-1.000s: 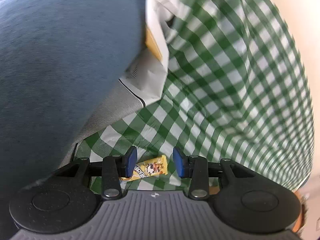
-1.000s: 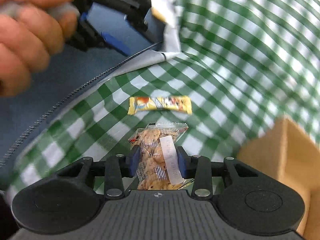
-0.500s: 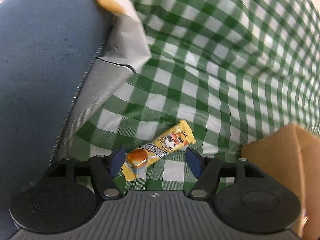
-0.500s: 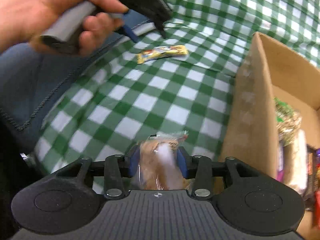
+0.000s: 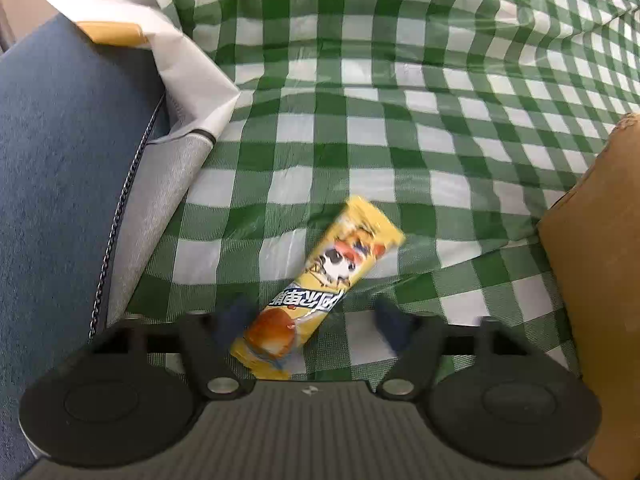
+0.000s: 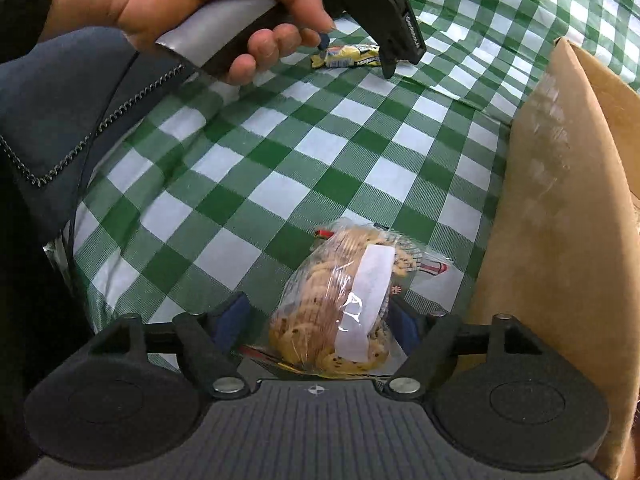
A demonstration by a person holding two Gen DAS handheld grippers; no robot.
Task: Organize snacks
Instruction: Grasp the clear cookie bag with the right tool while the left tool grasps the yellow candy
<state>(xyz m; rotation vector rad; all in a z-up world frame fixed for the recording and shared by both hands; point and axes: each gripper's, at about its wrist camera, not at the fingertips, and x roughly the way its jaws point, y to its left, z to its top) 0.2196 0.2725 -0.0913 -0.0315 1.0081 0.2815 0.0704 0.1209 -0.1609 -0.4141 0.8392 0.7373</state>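
The left gripper [image 5: 312,322] has its jaws apart and closing, astride the near end of a long yellow printed snack bar wrapper [image 5: 320,288]; the blue pads are blurred and do not visibly press it. The bar lies flat on the green-and-white checked plastic tablecloth [image 5: 360,128], its long axis running from between the jaws away and to the right.

The right gripper [image 6: 320,326] has its jaws wide and opening, with a clear plastic bag of small round cookies with a white label [image 6: 344,304] between them, leaning toward the right pad.

Only the right wrist view shows the person's hand [image 6: 192,4] on the left gripper's handle. Both views show the brown cardboard box [image 6: 560,208] right of the jaws.
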